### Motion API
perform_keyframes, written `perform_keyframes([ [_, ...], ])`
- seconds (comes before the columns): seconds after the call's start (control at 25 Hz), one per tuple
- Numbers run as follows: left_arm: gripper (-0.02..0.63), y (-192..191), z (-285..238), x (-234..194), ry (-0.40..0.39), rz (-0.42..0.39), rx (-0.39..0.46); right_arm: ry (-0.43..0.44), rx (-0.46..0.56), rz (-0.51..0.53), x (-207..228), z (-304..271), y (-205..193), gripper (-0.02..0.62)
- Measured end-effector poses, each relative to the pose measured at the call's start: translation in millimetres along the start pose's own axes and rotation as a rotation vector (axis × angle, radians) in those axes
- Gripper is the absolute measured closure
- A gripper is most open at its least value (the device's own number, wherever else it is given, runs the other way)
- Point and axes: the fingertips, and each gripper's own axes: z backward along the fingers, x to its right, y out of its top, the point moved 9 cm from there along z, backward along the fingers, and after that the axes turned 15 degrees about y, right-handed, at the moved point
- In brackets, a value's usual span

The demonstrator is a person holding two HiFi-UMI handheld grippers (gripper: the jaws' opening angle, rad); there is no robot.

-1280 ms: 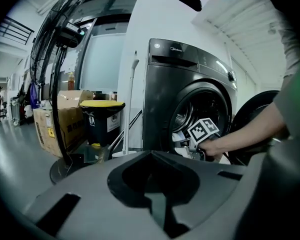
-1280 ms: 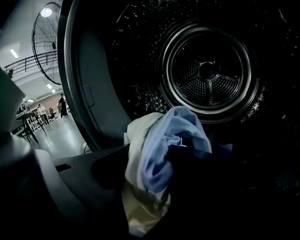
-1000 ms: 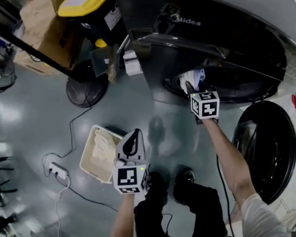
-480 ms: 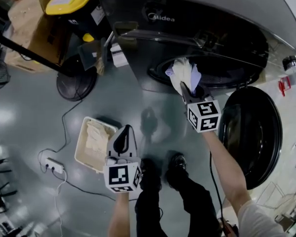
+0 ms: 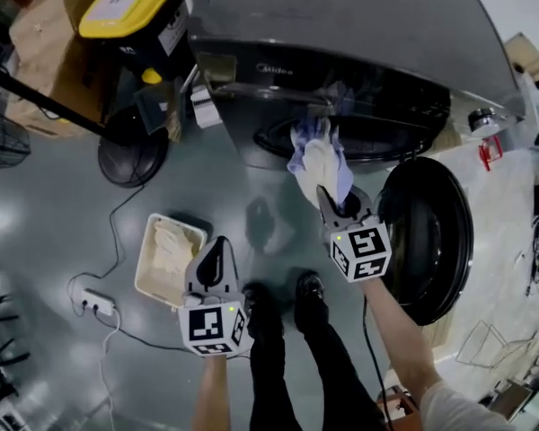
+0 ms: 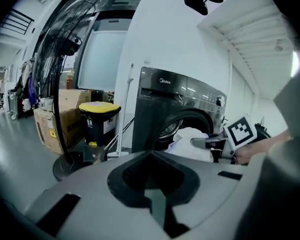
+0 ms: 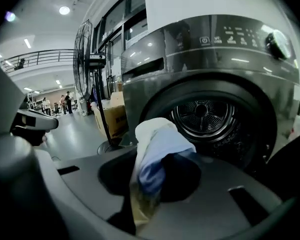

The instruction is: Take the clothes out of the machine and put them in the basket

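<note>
- power strip (image 5: 96, 305): on the floor at the lower left of the head view, with a cable running up toward the fan (image 5: 132, 155).
- bin (image 5: 130, 3): yellow lid, upper left of the head view, next to a box (image 5: 45, 48).
- basket (image 5: 142, 272): on the floor left of centre, well apart from the machine; pale clothes (image 5: 172, 250) lie inside it.
- left gripper (image 5: 219, 245): lower centre-left of the head view, just right of the basket and clear of the floor. in the left gripper view its jaws meet at the tips with nothing between them.
- cloth (image 5: 322, 155): white and pale blue bundle at the centre of the head view, outside the drum, seen against the left part of the machine opening.
- right gripper (image 5: 331, 197): just right of centre, jaws clamped on the lower end of the cloth. in the right gripper view the cloth fills the gap between the jaws and rises out of it.
- machine (image 5: 359, 34): dark grey, upper centre to upper right. its drum (image 7: 208, 115) shows bare metal in the right gripper view.
- door (image 5: 428, 241): swung open, at the right of the head view beside the right gripper.
</note>
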Motion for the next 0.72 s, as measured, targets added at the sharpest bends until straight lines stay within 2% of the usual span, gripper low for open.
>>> perform_keyframes([
  [0.4,0.589,118.5,41.6,11.9,0.014,0.003,0.103,-0.012,0.085,0.025,-21.6,88.7,113.0,0.491],
  [0.56,0.589,138.9,61.7,7.4,0.036,0.013,0.124,0.014,0.109,0.064,-38.7,114.7,145.4,0.491],
  [0.72,0.589,143.3,80.4,-3.5,0.080,0.043,0.121,0.075,0.107,0.099,-61.2,126.2,165.9,0.491],
])
